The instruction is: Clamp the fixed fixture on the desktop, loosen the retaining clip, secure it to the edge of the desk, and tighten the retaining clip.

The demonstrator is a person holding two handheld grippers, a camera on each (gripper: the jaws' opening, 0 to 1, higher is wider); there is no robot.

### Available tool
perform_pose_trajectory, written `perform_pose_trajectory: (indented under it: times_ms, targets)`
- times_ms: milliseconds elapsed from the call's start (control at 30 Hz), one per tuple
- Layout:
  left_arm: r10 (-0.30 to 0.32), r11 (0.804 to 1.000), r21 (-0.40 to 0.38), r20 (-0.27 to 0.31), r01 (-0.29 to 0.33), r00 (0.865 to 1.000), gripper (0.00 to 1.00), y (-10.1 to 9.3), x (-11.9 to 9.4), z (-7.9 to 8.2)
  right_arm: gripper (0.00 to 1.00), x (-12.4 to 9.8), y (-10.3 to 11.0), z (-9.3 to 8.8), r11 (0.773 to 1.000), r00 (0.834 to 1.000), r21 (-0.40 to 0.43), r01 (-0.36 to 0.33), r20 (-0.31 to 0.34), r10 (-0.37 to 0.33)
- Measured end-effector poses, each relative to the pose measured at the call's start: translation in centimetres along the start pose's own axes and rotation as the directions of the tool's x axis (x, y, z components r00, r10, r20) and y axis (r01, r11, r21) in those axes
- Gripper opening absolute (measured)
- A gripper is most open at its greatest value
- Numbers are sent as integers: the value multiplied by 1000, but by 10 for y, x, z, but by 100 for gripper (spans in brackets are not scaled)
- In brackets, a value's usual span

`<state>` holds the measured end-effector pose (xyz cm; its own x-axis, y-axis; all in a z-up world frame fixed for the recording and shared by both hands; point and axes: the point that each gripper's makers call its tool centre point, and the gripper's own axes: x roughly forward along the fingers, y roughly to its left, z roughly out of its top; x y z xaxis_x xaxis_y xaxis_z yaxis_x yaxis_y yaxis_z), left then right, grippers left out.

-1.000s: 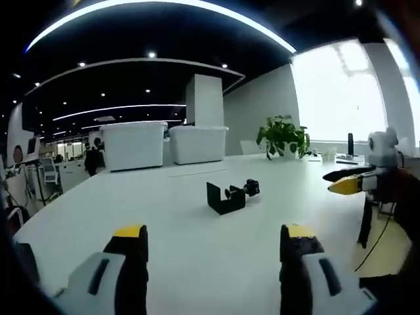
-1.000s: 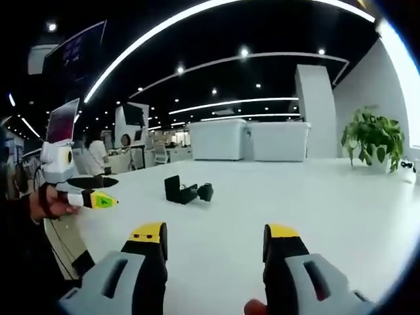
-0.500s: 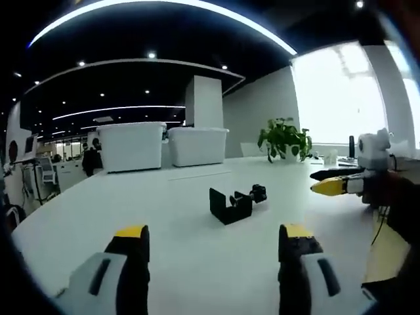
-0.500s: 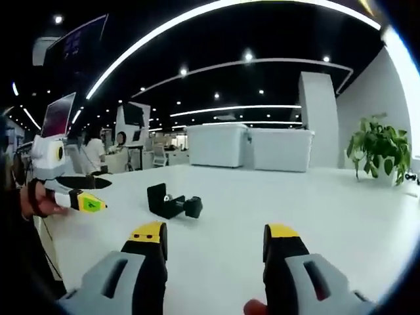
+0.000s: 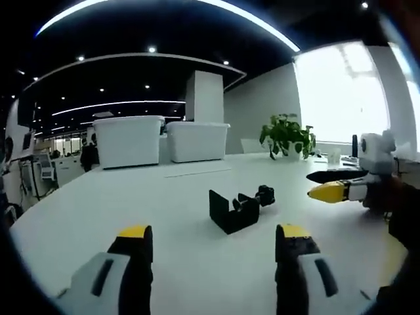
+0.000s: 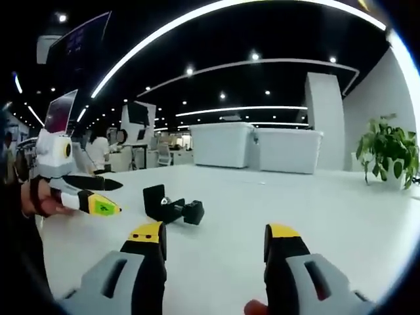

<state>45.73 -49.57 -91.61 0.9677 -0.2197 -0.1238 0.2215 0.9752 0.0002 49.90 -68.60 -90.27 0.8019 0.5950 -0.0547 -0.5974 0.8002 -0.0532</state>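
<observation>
- Step in hand, as judged: the first one, the approach to pick up. The black metal C-shaped clamp fixture (image 5: 241,209) with its round black screw knob (image 5: 265,194) lies untouched on the white desktop (image 5: 164,216), well in from any edge.
- Your left gripper (image 5: 211,243): grey body, black jaws tipped in yellow, standing apart with nothing between them. The fixture lies ahead of it, just right of its centre line and near.
- Your right gripper (image 6: 212,241): same build, jaws likewise apart and empty. In the right gripper view the fixture (image 6: 172,209) sits ahead and to the left of its jaws, with the left gripper's yellow tip (image 6: 100,206) further left of the fixture.
- In the left gripper view the right gripper's yellow tip (image 5: 328,191) reaches in to the right of the fixture, apart from it.
- Next move, as judged: you bring one gripper down over the fixture's flat black frame and close on it, keeping the knob end free so the other gripper can turn it loose.
- Risk, as judged: the fixture is small and lies loose, so a glancing touch may slide it.
- Count: one clamp fixture; two grippers; two large white rectangular bins (image 5: 128,140) beyond the fixture; one green potted plant (image 5: 286,136) beyond and right of it.
</observation>
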Motion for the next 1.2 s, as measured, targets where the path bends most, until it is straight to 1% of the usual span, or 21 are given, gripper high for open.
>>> perform_pose_trajectory:
  times_ms: [100,167,233,333,400,467,600,733,800,867,900,1000,1100,1200]
  targets:
    - [-5,1000,1,-13,5,1000,76,-1,6,-2,58,2,0,2,1000,1000,1,1,14,-1]
    - [-1,1000,-1,-15,1,1000,75,0,9,-2,58,2,1,0,1000,1000,-15,-1,9,1]
    - [8,1000,-20,-16,-8,1000,75,4,11,-2,59,2,1,0,1000,1000,-19,-5,10,5]
    - [21,999,-32,-18,-21,1000,75,7,17,-2,59,1,-1,1,1000,1000,-3,-8,15,8]
    - [40,999,-36,-27,-41,999,75,10,17,-4,59,-1,-4,4,1000,1000,16,3,29,-3]
    - [61,998,-29,-11,-61,998,74,12,17,-1,59,0,-4,4,1000,999,24,2,32,-3]
    - [72,997,-31,-5,-72,997,74,14,22,1,59,-1,-3,3,1000,1000,15,5,29,-5]
    - [79,996,-28,-23,-80,997,74,16,31,-2,59,-2,-5,4,1000,999,26,14,36,-15]
    - [78,997,-12,-25,-78,997,73,14,30,-3,59,-2,-5,4,999,999,31,14,33,-15]
    - [90,995,42,-10,-89,996,73,14,27,-2,59,-2,-5,3,999,999,32,18,29,-19]
    - [95,994,49,-2,-95,995,72,14,26,-1,59,-3,-6,3,999,999,31,21,30,-22]
    - [103,994,20,-2,-103,995,71,17,27,0,58,-5,-5,4,999,999,32,20,40,-21]
    - [113,993,27,-18,-113,993,71,17,30,-3,58,-4,-5,4,1000,999,24,18,38,-19]
    - [118,992,37,-21,-117,993,69,19,37,-3,58,-3,-3,3,1000,999,17,11,32,-11]
